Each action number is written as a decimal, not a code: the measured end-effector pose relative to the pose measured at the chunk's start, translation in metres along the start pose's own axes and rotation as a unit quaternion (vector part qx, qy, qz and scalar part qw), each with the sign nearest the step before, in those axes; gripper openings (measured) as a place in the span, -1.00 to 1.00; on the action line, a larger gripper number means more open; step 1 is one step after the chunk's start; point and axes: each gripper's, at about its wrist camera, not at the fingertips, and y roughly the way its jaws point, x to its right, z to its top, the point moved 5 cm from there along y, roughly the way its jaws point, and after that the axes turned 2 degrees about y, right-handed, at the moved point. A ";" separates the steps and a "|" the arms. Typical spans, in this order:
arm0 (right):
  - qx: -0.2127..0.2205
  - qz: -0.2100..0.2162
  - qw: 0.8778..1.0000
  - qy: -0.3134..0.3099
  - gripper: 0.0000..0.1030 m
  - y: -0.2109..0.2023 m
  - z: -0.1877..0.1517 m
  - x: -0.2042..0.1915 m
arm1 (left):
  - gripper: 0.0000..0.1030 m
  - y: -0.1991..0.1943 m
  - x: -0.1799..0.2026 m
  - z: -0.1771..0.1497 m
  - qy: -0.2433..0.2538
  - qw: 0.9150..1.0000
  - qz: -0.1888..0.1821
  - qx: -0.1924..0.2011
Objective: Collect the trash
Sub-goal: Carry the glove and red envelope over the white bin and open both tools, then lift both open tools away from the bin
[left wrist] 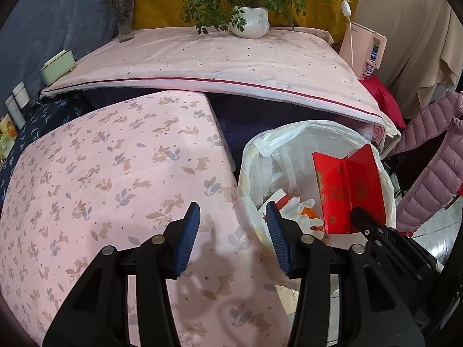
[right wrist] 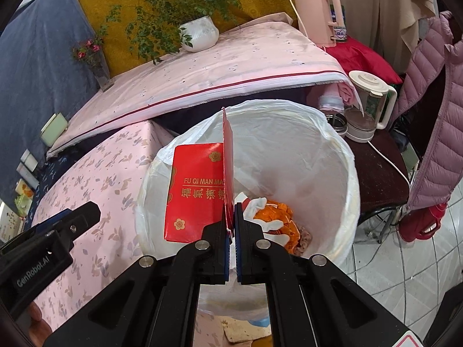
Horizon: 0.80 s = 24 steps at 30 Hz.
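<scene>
**Right wrist view: red box pinched over the bin**

Right wrist camera has the red box hanging inside the white-lined trash bin, its flap clamped tight by the right hand-held gripper. Below it lies orange wrapping, possibly snack bags. Left hand-held gripper hovers spread apart, gripping nothing, over the pink rabbit-print tabletop beside the bin.

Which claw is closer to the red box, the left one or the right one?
Right. The right gripper is shut on the red box, holding its flap over the lined trash bin. The left gripper is open, beside the bin, not touching the box.
</scene>
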 end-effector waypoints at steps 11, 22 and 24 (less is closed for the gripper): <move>-0.010 -0.015 1.000 -0.012 -0.81 0.017 -0.002 -0.009 | -0.13 0.007 -0.020 -0.011 -0.019 1.000 0.010 -0.010; -0.013 -0.029 0.999 -0.030 -0.27 0.007 -0.011 -0.012 | -0.12 0.007 -0.028 -0.023 -0.018 1.000 0.024 -0.010; -0.010 -0.033 0.999 -0.033 -0.16 0.000 -0.012 -0.012 | -0.08 0.005 -0.028 -0.026 -0.019 0.999 0.025 -0.010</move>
